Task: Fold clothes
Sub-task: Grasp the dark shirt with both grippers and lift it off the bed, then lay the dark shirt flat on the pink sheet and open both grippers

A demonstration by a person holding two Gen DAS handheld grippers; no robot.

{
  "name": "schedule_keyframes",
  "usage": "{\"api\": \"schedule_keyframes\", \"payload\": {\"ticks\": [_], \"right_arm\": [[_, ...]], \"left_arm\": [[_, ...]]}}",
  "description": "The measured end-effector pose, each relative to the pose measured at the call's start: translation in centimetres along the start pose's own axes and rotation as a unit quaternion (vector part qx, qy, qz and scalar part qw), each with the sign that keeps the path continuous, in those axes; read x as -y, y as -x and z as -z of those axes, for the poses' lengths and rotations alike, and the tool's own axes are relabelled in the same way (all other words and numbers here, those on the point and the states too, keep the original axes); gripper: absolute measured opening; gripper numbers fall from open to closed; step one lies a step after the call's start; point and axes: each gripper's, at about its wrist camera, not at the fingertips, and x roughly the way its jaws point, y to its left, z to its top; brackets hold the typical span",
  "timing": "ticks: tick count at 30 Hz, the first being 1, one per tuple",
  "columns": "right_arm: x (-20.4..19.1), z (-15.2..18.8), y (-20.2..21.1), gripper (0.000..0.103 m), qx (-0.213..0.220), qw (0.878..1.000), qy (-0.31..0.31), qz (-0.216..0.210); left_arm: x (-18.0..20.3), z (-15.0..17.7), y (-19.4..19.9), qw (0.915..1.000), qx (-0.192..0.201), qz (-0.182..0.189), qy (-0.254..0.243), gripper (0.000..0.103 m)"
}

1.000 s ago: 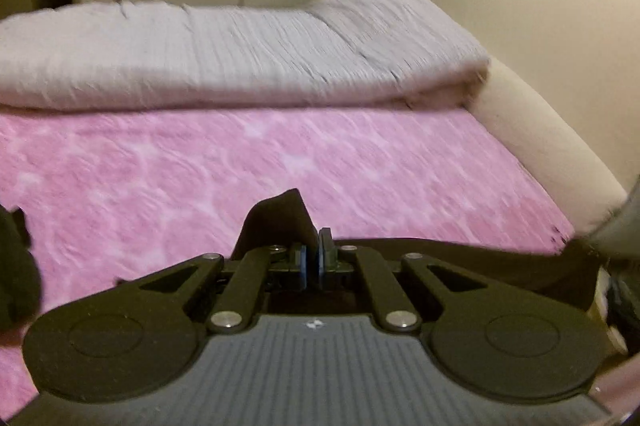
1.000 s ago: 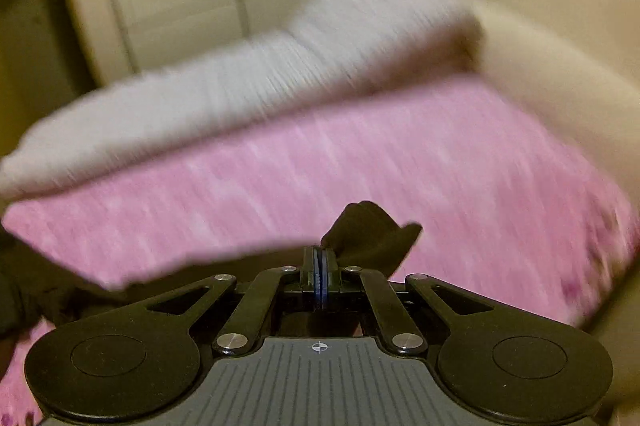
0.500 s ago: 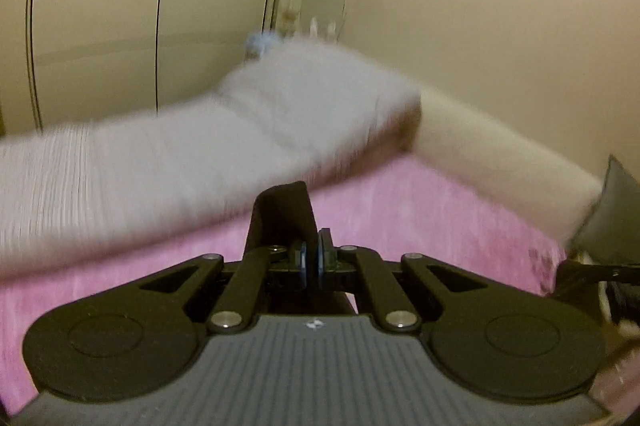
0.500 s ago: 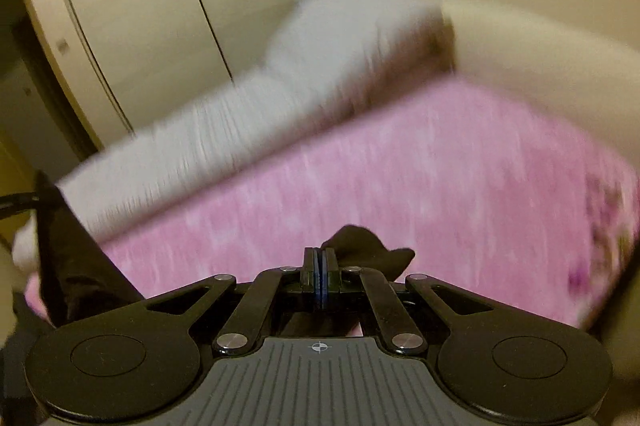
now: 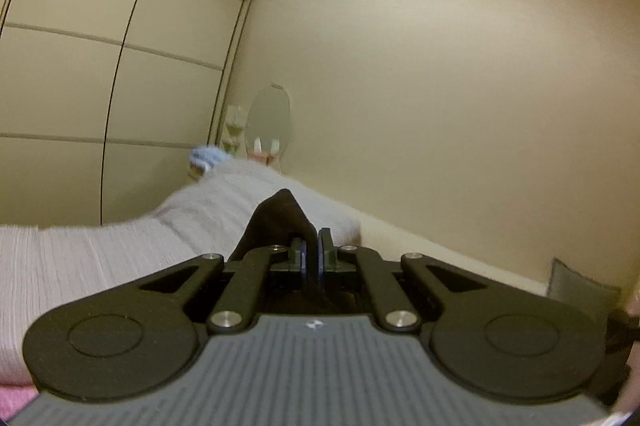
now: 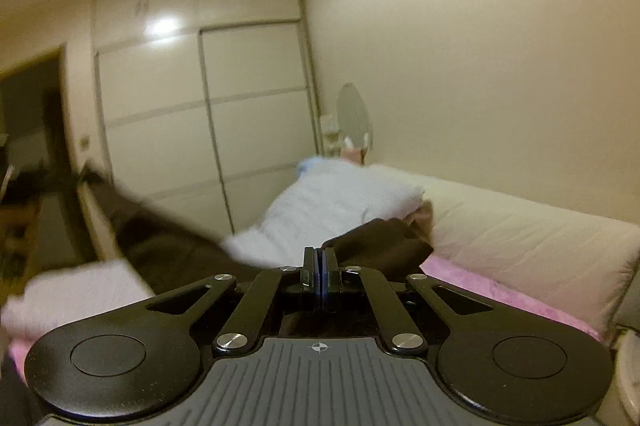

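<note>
1. My left hand-held gripper has its jaws pressed together on a peak of the dark garment, which stands up just ahead of the fingertips.
2. My right hand-held gripper is likewise pinching the dark garment; a bunched corner pokes out to the right of the pads.
3. In the right wrist view the cloth stretches away to the left as a dark band, its upper edge blurred, running toward the far left of the frame.
4. Both cameras point up over the bed; only slivers of the pink bedsheet show beneath the tools.
5. The grey folded blanket lies across the far side of the bed, its end near the white padded edge along the wall.
6. Ahead I see open air up to the beige wall and the wardrobe doors.
7. An oval mirror stands in the corner behind the blanket.
</note>
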Motion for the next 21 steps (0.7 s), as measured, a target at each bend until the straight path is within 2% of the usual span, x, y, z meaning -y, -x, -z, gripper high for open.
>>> {"api": "schedule_keyframes", "payload": {"ticks": [3, 6, 7, 9, 10, 11, 12, 14, 17, 21], "right_arm": [[-6.3, 6.7, 1.7, 0.000, -0.063, 0.998, -0.007, -0.012], [-13.2, 15.2, 1.6, 0.000, -0.168, 0.984, -0.025, -0.058], [-15.7, 18.2, 1.3, 0.000, -0.204, 0.976, -0.016, -0.079], [-20.0, 23.8, 0.0, 0.000, -0.299, 0.946, -0.001, -0.125], [-21.9, 26.3, -0.6, 0.005, -0.347, 0.927, 0.005, -0.143], [-23.4, 28.0, -0.9, 0.014, -0.377, 0.913, 0.013, -0.152], [-24.6, 29.2, -1.0, 0.020, -0.392, 0.905, 0.021, -0.161], [-25.9, 30.0, -1.6, 0.044, -0.408, 0.895, 0.038, -0.176], [-24.8, 29.4, -3.1, 0.050, -0.409, 0.895, 0.060, -0.168], [-20.8, 26.5, -7.2, 0.053, -0.395, 0.904, 0.070, -0.148]], "left_arm": [[-3.8, 5.7, 3.2, 0.9985, -0.052, -0.016, 0.005, 0.002], [-8.8, 12.5, 6.9, 0.9906, -0.115, -0.073, 0.010, 0.002], [-10.7, 15.0, 8.1, 0.9845, -0.145, -0.097, 0.016, 0.003], [-14.5, 19.7, 10.1, 0.9639, -0.218, -0.149, 0.034, 0.009], [-16.1, 21.8, 11.3, 0.9522, -0.249, -0.173, 0.039, 0.010], [-17.2, 23.5, 12.7, 0.9446, -0.265, -0.189, 0.041, 0.010], [-18.2, 25.0, 14.1, 0.9391, -0.276, -0.200, 0.044, 0.010], [-19.4, 27.1, 16.7, 0.9311, -0.288, -0.215, 0.061, 0.017], [-19.6, 27.9, 16.7, 0.9278, -0.289, -0.222, 0.080, 0.024], [-16.7, 28.5, 13.4, 0.9323, -0.290, -0.207, 0.064, 0.032]]}}
